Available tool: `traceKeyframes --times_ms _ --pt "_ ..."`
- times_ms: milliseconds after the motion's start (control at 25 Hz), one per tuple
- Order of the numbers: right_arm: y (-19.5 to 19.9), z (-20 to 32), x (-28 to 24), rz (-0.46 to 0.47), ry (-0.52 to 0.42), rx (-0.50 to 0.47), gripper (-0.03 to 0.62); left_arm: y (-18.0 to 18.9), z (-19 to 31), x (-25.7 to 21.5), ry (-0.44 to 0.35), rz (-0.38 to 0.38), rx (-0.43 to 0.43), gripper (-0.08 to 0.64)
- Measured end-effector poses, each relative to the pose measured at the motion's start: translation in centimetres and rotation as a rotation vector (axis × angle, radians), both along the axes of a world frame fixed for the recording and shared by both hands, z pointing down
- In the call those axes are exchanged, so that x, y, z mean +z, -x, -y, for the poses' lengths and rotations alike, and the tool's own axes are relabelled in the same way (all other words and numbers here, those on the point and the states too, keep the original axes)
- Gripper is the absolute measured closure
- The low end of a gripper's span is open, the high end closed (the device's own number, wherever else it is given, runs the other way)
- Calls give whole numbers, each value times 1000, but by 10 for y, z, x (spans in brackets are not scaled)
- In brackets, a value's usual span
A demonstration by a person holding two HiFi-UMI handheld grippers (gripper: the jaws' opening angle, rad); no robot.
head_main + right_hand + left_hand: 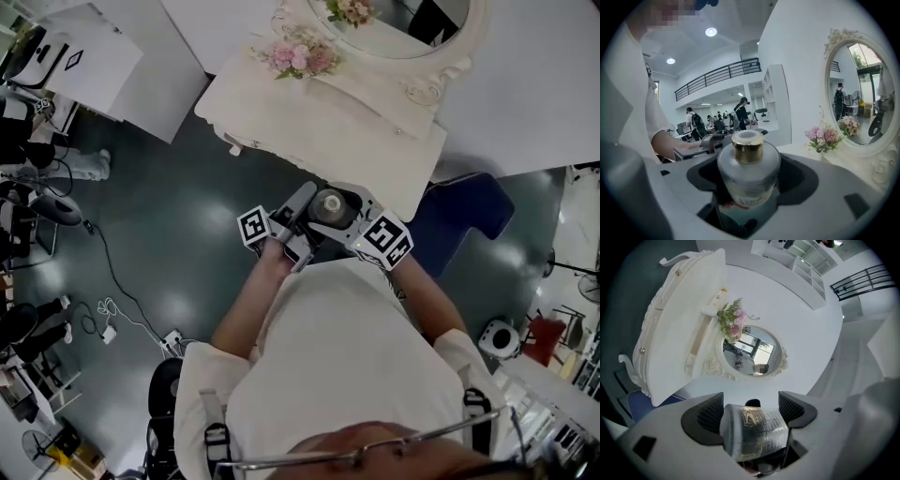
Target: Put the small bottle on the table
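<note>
My left claw [751,401] and right claw [750,161] both clamp the small bottle [330,206], jaws wide; I should carry it upright to the surface [309,122] below the mirror [403,33] and seat its base flat

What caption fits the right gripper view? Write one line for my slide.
Gold-collared small bottle between the fingers of the right gripper, pink flowers and oval mirror at right.

Pretty bright, even light is thrown by 2 ceiling lamps [711,32]. Soft glare spots are seen on the dark floor [169,216]. Both gripper views get bent hard by fisheye, corners blacked out, small bottle [748,173] slightly blurred.
</note>
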State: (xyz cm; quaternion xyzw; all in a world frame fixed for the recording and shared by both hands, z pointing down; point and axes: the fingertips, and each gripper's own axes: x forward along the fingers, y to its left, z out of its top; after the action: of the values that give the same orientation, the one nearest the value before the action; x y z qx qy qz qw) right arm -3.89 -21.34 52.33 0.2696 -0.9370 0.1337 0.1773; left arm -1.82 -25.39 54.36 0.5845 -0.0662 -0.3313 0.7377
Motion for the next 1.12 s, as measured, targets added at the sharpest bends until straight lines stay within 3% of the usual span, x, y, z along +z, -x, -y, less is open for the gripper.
traceKeyframes --times_ms 480,1120 --pt "47 47 5 -10 39 69 249 44 46 3 -15 -23 72 202" --pt "37 93 23 5 77 99 249 40 89 26 -14 42 92 202"
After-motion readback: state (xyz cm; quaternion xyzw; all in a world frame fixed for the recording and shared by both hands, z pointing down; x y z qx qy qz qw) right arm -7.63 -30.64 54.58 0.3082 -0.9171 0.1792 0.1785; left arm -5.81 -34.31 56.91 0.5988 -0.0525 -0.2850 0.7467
